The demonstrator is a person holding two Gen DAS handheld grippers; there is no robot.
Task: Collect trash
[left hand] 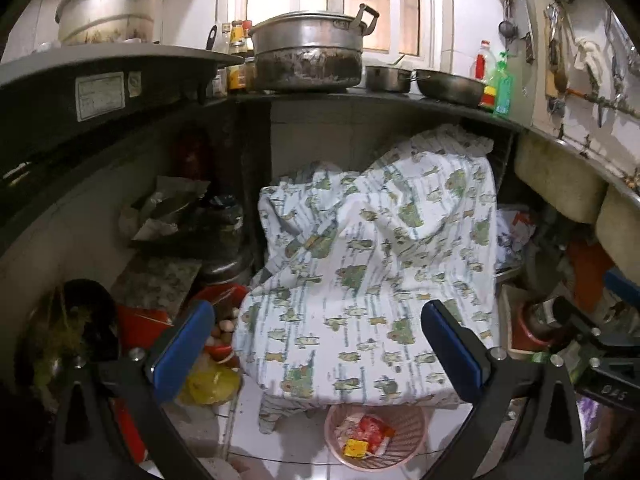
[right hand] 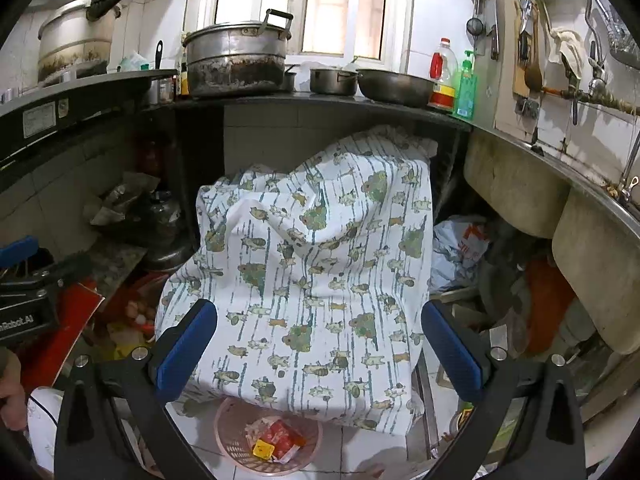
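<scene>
Both grippers are hanging over the kitchen floor with nothing in them: the left gripper (left hand: 320, 344) is holding its jaws wide apart, and the right gripper (right hand: 320, 344) is doing the same, its 2 blue pads (right hand: 186, 350) standing clear of everything. Down between them on the white tiled floor (left hand: 288, 428) a small pink mesh basket (left hand: 412, 436) is sitting, just in front of the hanging edge of a patterned cloth (left hand: 380, 248) that is draping over some bulky thing under the tabletop. The trash is lying inside that basket: a red wrapper (left hand: 370, 428) and a yellow wrapper (left hand: 355, 448) on top of some paler scraps. In the right wrist view the same basket (right hand: 240, 452) is showing near the bottom edge, with the red wrapper (right hand: 282, 436) and the yellow one (right hand: 262, 449) touching each other. To the left of the cloth a red tub (left hand: 140, 328) and a yellow bag (left hand: 210, 384) are crowding the floor, with several eggs (left hand: 224, 326) just beside them. Up on the dark tabletop (left hand: 400, 100) a big blackened pot with a lid (left hand: 310, 52) is standing near the back edge below the window, 2 smaller pans (left hand: 450, 86) to its right, then a red-capped oil bottle (left hand: 482, 66) and a green soap bottle (left hand: 502, 88) near the right-hand corner. At the left edge of the right wrist view, part of a person's hand (right hand: 10, 392) is showing.
</scene>
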